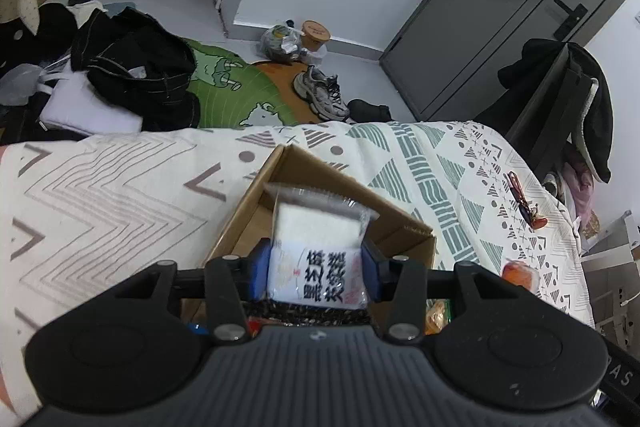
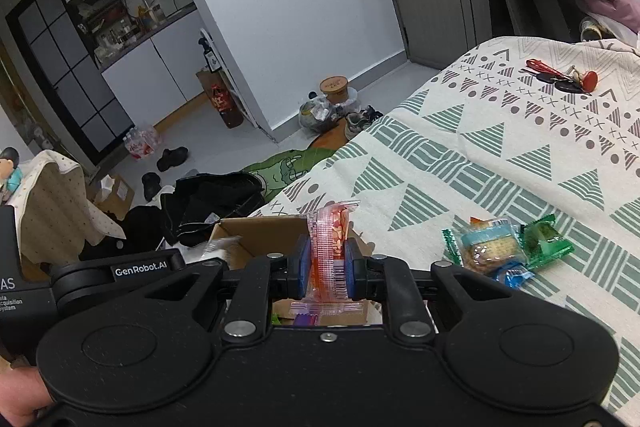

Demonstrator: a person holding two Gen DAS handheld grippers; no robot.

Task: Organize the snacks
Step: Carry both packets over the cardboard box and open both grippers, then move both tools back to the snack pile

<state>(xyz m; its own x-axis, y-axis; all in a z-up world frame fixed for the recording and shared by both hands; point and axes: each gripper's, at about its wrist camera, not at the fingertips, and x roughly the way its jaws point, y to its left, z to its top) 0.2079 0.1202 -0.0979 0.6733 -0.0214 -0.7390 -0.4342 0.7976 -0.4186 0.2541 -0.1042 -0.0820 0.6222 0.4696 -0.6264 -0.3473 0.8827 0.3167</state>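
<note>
Two snacks are in my claws right now, one in each. My left claw [image 1: 316, 277] is squeezed shut on a white snack pack [image 1: 318, 247] with big black letters on it. The pack sits in the lower middle of the left view, held by its bottom end, with the top sticking up. It looks puffy and light, like a soft pillow with a white cake inside. I think it could squash if I pinch too hard, so the flat sealed edges seem like the safest place to hold.

My right claw [image 2: 327, 265] is clamped on a thin red snack packet [image 2: 330, 247], low in the middle of the right view. It stands on its edge between the blue pads [image 2: 306, 263]. It looks crinkly, slippery and very light, and the top flops a little.

Just past both claws is the cardboard box [image 1: 340, 187], open at the top, sitting on the bed [image 1: 120, 187]. My white pack hangs over its open mouth. I guess both snacks go in there.

Farther to the right side of the right view, more wrapped snacks [image 2: 504, 247] lie in a small heap on the bed cover. They look soft and light too. Near the upper right of that view are some keys [image 2: 564, 77].
</note>
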